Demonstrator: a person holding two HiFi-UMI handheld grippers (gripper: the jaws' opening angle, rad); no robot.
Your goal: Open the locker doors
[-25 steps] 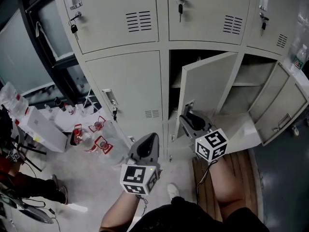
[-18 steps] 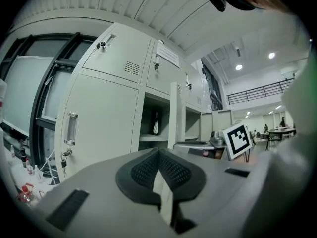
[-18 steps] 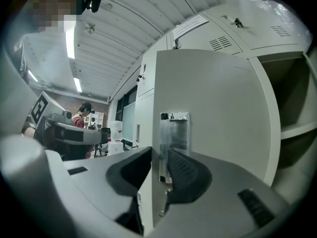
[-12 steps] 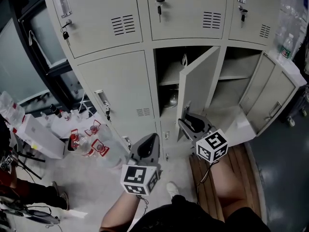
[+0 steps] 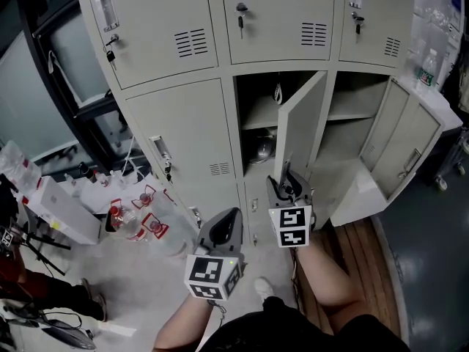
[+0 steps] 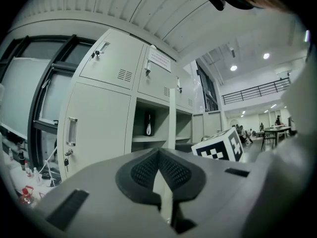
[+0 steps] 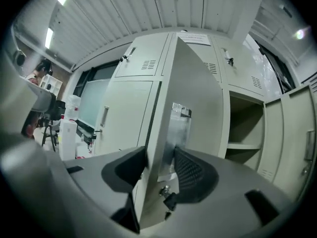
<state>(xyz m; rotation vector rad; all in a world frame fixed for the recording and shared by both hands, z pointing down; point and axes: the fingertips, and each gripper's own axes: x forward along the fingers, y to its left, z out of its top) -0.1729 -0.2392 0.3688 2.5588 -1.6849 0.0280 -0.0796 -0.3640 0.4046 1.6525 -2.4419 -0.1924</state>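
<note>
The grey locker bank fills the head view. Its lower middle door (image 5: 300, 134) stands partly open, and the lower right door (image 5: 407, 149) is swung wide. The lower left door (image 5: 194, 134) and the three upper doors are closed. My right gripper (image 5: 286, 176) straddles the free edge of the middle door (image 7: 193, 83) near its handle (image 7: 178, 125). Its jaws are opening, and the right pad stands off the door face. A key (image 7: 166, 195) hangs below the handle. My left gripper (image 5: 229, 215) is low in front of the lockers, shut (image 6: 158, 152) and empty.
Bottles and clutter (image 5: 132, 215) and a white box (image 5: 62, 200) lie on the floor at the left. A wooden pallet (image 5: 359, 248) sits under the right lockers. A dark window frame (image 5: 66, 86) borders the lockers' left side. The person's shoe (image 5: 261, 288) is below.
The middle door has swung further out. My right gripper has turned and shifted left along the door edge, and its jaws have widened. The left gripper has hardly moved.
</note>
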